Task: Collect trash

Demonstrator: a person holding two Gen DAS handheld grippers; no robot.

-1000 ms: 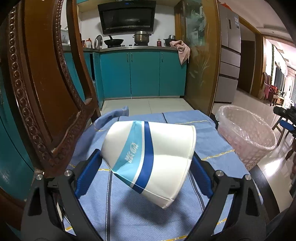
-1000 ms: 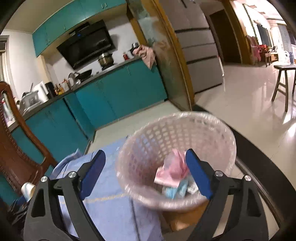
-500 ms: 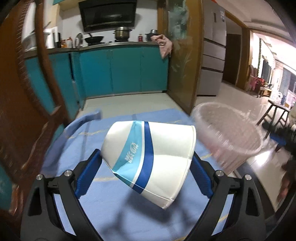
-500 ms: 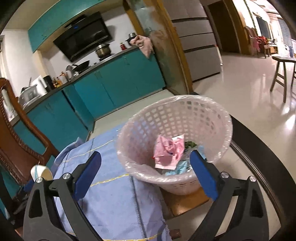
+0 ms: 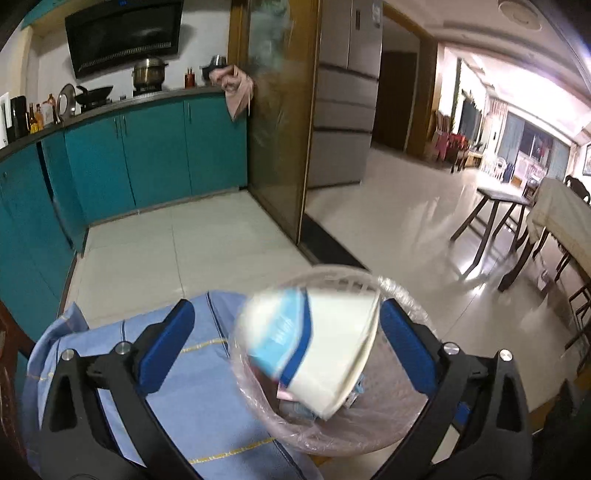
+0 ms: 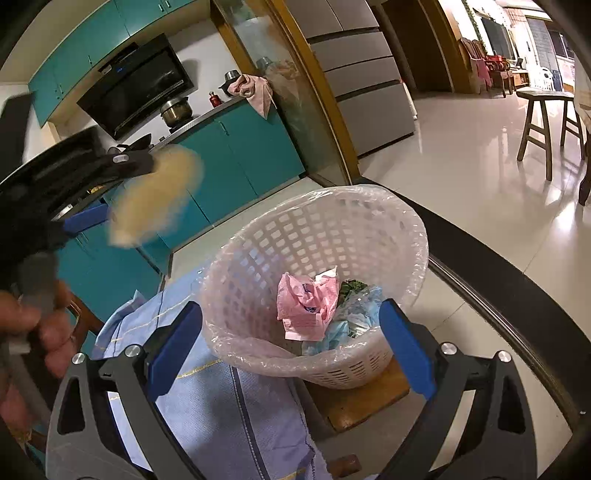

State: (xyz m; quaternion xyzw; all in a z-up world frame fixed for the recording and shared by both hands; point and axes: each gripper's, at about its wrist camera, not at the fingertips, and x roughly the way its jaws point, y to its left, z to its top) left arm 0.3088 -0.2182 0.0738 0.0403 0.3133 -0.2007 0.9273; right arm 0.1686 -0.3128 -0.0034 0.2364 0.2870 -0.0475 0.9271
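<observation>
Blurred: in the left wrist view the cup (image 5: 314,347) is smeared by motion and its print cannot be read; in the right wrist view it shows only as a tan blur at upper left, mouth toward the camera.
Cut off: the hand (image 6: 33,332) at the left edge of the right wrist view is partly out of frame; the stool (image 6: 365,402) under the basket is mostly covered.
Hidden: the cup blocks much of the basket's inside in the left wrist view; whether the cup touches the right pad cannot be told.
Table: covered by a blue cloth (image 5: 207,398) with yellow and dark stripes; its dark rim (image 6: 517,295) curves round to the right of the basket.
Room: pale tiled floor (image 5: 207,240), teal cabinets (image 5: 147,147) along the far wall with a pot and wok under a black hood (image 5: 125,33), a grey fridge (image 5: 343,110) to the right, a wooden bench (image 6: 543,110) far right.
Basket: white lattice basket (image 6: 402,229) with a clear liner, just right of the cloth's edge.
Basket contents: pink crumpled wrapper (image 6: 306,306), blue and green scraps beside it.
Cup: tilted, over the basket's mouth, between the left jaws.
Left gripper (image 5: 284,347): jaws spread wide; the left pad is clear of the cup.
Right gripper (image 6: 291,347): jaws wide apart, empty, framing the basket's near side.
</observation>
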